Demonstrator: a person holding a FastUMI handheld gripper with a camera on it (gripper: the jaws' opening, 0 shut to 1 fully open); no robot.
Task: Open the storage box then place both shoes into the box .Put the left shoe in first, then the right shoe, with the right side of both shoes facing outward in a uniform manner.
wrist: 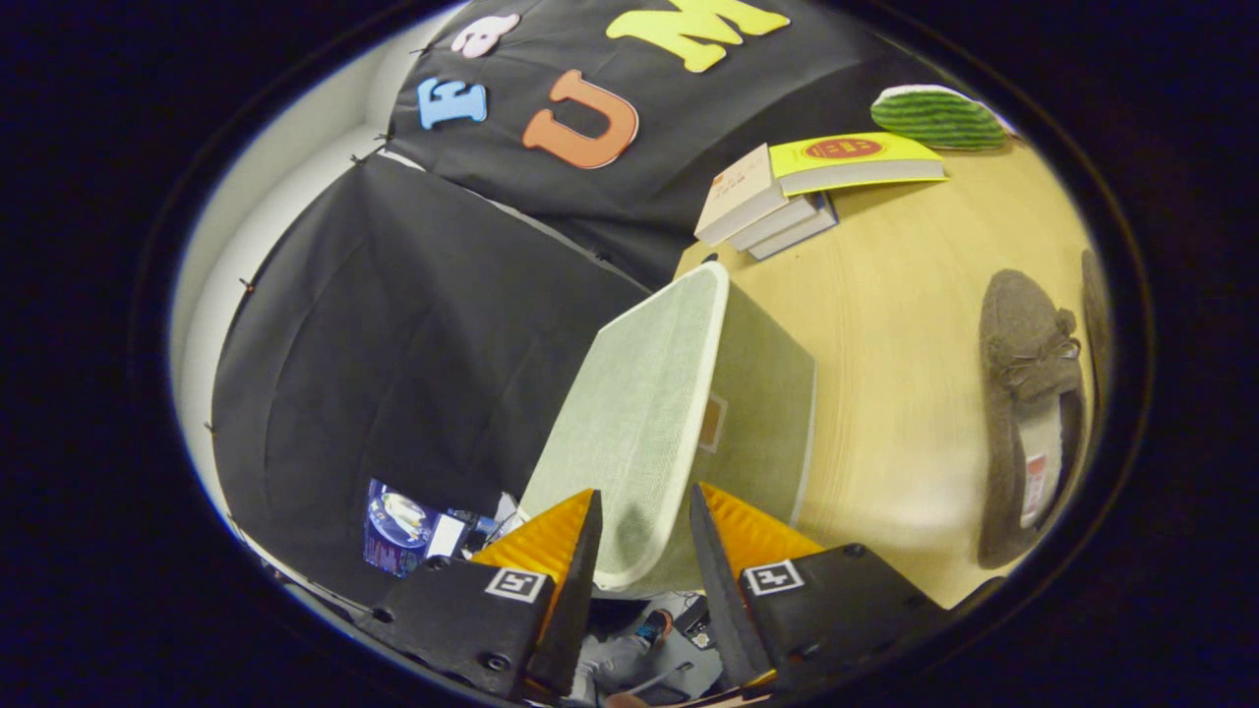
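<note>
The gripper (644, 536) stood with its fingers parted, and the storage box's lid (644, 413) ran edge-on between them. Whether the pads actually pressed the lid could not be told; the gap looked a little wider than the panel's rim. The lid's long axis ran straight ahead from the fingers, rising away toward the booth wall, and it appeared to be swung up from the storage box (762, 403), whose pale green body lay just right of the lid at the near left edge of the tabletop (915, 295). That alignment was what the next move would likely turn on: carrying the lid further over seemed to call for motion across its face, not along it.

Further right, a stack of books (787, 197) lay toward the far edge, with a green striped object (934, 116) beyond. A grey slipper (1028, 393) lay at the tabletop's right edge, well apart from the box, lengthwise parallel to the lid.
</note>
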